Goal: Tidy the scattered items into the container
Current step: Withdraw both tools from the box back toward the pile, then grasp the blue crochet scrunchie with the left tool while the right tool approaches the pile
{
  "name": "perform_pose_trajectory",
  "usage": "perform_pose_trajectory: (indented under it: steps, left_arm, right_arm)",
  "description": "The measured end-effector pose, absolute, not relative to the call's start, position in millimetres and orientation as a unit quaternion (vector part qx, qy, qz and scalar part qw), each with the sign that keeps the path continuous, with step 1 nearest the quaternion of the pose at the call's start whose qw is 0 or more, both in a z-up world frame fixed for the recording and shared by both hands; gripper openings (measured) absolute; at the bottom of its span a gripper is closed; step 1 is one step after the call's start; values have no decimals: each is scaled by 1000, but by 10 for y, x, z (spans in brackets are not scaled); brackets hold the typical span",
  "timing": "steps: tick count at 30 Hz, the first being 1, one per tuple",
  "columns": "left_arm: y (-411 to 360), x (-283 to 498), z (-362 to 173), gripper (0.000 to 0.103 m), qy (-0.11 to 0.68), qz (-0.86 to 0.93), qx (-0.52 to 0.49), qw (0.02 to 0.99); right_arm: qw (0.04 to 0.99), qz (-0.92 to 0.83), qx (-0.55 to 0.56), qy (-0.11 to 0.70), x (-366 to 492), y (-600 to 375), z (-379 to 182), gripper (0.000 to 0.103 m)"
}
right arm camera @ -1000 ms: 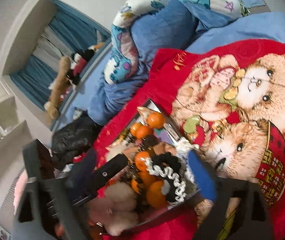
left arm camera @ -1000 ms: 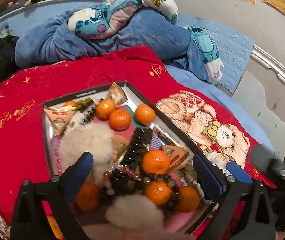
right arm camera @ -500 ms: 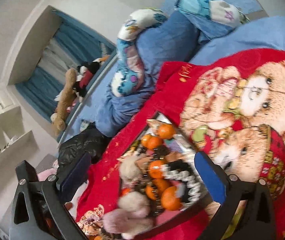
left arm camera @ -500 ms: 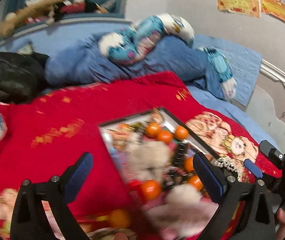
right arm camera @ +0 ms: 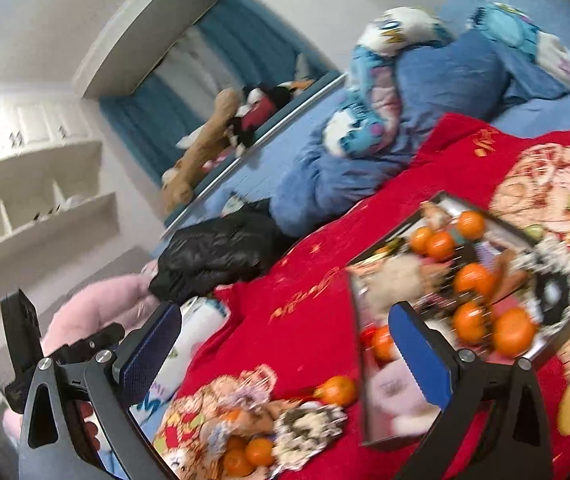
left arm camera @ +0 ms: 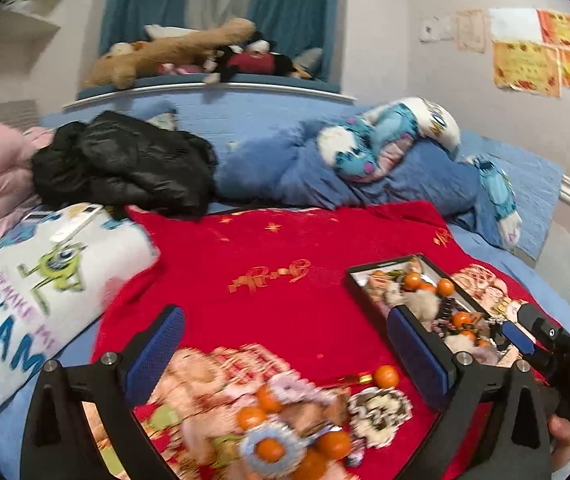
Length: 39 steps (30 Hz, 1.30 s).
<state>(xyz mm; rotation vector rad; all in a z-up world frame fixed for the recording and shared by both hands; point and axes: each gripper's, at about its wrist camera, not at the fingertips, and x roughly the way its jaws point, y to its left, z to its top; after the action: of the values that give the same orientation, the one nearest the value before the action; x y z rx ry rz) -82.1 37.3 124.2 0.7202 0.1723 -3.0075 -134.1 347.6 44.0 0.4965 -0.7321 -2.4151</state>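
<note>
A black-rimmed tray [left arm camera: 359, 282] holding oranges, fluffy pom-poms and hair ties sits on the red blanket at the right; it also shows in the right wrist view [right arm camera: 355, 308]. Loose items lie on the blanket nearer me: an orange [left arm camera: 386, 376], a black-and-white scrunchie [left arm camera: 379, 414], a blue scrunchie around an orange [left arm camera: 269, 450], and more oranges [right arm camera: 335, 390]. My left gripper [left arm camera: 285, 356] is open and empty above the loose items. My right gripper [right arm camera: 285, 354] is open and empty, left of the tray.
A red blanket [left arm camera: 277, 248] covers the bed. A white printed blanket [left arm camera: 37, 288] lies at the left, a black jacket [left arm camera: 125, 168] and blue bedding with a plush [left arm camera: 385, 148] behind. Stuffed toys [left arm camera: 189, 52] sit on the headboard ledge.
Both grippers have pulled back and swung left from over the tray. The tray now sits farther right, and the loose items on the blanket have come into view.
</note>
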Motion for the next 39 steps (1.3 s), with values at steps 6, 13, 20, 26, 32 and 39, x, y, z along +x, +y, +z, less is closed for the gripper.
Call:
perform_pose_trajectory:
  steps: [6, 13, 20, 26, 32, 39]
  left_arm:
    - [85, -488, 948, 102, 61, -968, 241, 28]
    - [-113, -449, 292, 102, 72, -958, 275, 34]
    - [-239, -604, -187, 102, 60, -938, 339, 49]
    - [-254, -707, -397, 101, 71, -929, 362, 28]
    - [-187, -914, -523, 101, 51, -919, 388, 40]
    - [-226, -1013, -632, 98, 65, -913, 401, 38]
  right_arm:
    - [274, -921, 192, -200, -1179, 3025, 435, 103]
    - [242, -932, 218, -157, -1193, 2865, 307, 103]
    - [226, -927, 258, -150, -1279, 2819, 138, 103]
    - [224, -927, 278, -117, -1265, 2724, 68, 101]
    - [209, -936, 267, -94, -1206, 2663, 54, 89]
    - [218, -932, 265, -116, -1182, 2636, 76, 88]
